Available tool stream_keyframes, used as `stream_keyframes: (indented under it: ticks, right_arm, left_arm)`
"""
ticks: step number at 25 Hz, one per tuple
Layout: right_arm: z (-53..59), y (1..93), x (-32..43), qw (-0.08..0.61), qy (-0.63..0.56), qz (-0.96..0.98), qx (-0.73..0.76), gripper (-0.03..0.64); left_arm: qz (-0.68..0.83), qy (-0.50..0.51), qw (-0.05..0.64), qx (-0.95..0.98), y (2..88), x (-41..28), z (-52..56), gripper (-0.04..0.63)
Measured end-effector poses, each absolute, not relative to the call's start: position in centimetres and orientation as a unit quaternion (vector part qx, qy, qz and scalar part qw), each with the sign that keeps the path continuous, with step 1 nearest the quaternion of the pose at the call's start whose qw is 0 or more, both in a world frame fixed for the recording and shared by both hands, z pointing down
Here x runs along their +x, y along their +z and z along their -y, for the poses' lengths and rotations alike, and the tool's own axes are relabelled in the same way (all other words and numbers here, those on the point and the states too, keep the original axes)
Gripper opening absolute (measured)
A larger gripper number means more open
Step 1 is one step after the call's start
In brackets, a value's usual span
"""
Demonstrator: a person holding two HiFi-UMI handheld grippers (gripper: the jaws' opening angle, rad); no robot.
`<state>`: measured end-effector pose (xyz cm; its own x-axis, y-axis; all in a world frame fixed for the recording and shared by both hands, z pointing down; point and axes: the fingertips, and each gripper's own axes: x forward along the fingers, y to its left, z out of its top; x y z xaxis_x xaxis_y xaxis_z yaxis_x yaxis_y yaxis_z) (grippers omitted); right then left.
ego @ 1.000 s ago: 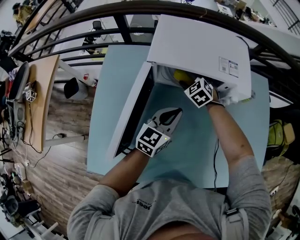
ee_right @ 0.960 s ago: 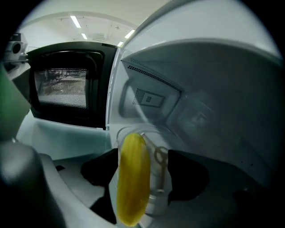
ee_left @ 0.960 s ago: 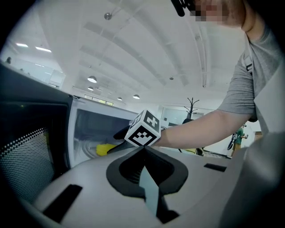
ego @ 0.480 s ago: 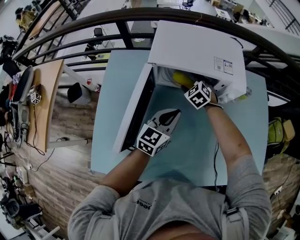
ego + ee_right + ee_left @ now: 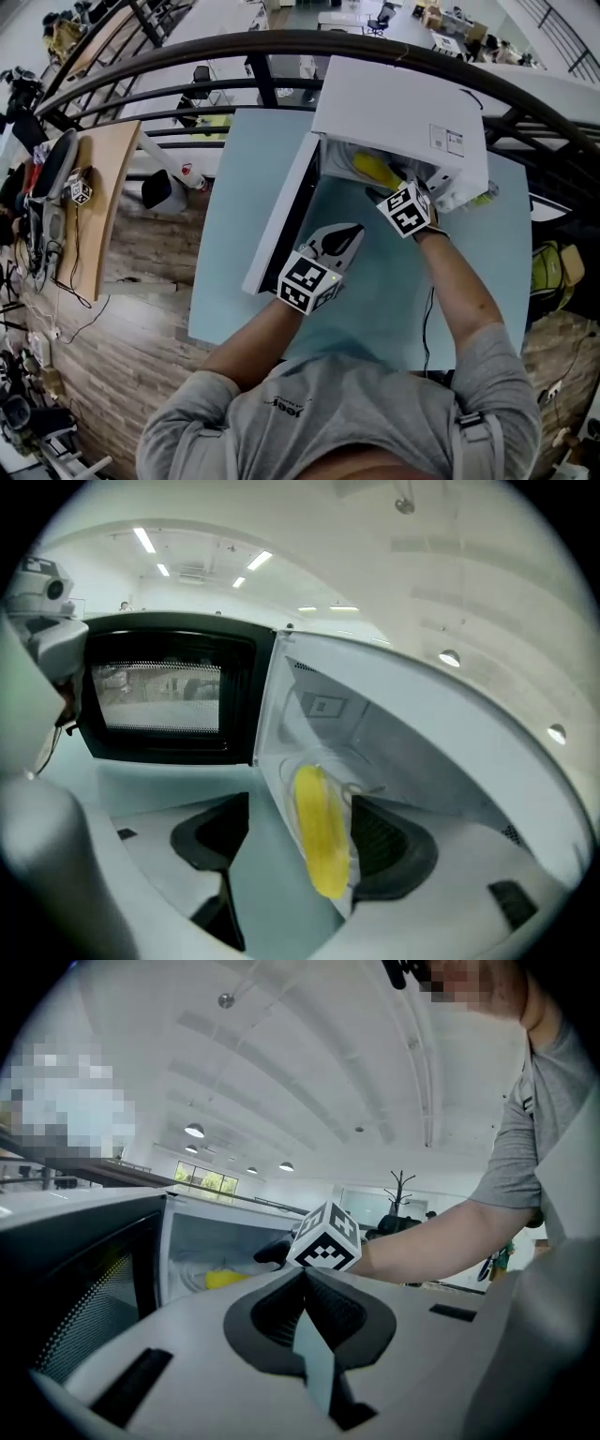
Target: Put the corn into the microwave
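**A:** Where's the corn (image 5: 322,832)?

**B:** Inside the microwave (image 5: 403,103), at lower centre of the right gripper view. Its long axis points away from the right gripper (image 5: 300,847), whose jaws are wide apart around it and seemingly not gripping it.

**A:** And the left gripper (image 5: 305,1283)?

**B:** Closed and empty, lower down over the table (image 5: 375,300). The door (image 5: 281,220) stands open, so there's room to back out.
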<state>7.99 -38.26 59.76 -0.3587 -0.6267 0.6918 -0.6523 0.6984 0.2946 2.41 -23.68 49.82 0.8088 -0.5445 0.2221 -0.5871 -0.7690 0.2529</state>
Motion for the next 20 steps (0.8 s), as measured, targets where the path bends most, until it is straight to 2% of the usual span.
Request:
stream_keyframes:
  ticks: [5,9,11,15,20]
  right_arm:
    - [35.5,56.8,7.2,0.349,0.055,0.845,0.402,0.337]
    - [31.9,54.0,6.8,0.263,0.126,0.869,0.399,0.325]
    - [29.9,52.5,7.5,0.206,0.168,0.873,0.409,0.262]
    - [26.9,50.5,9.5,0.093,0.241,0.862,0.435,0.199]
    - [22.9,49.0,11.1,0.03,0.275,0.865,0.418,0.102]
  left_arm:
    - [0.281,0.063,0.148,0.946,48.4,1.6,21.5,0.018]
    - [0.244,0.058,0.144,0.957,47.4,1.1,18.9,0.018]
    - [0.22,0.056,0.143,0.963,47.2,1.0,17.6,0.018]
    - [0.194,0.062,0.136,0.97,46.8,0.0,16.2,0.018]
    - [0.219,0.078,0.134,0.963,46.5,-0.5,15.3,0.018]
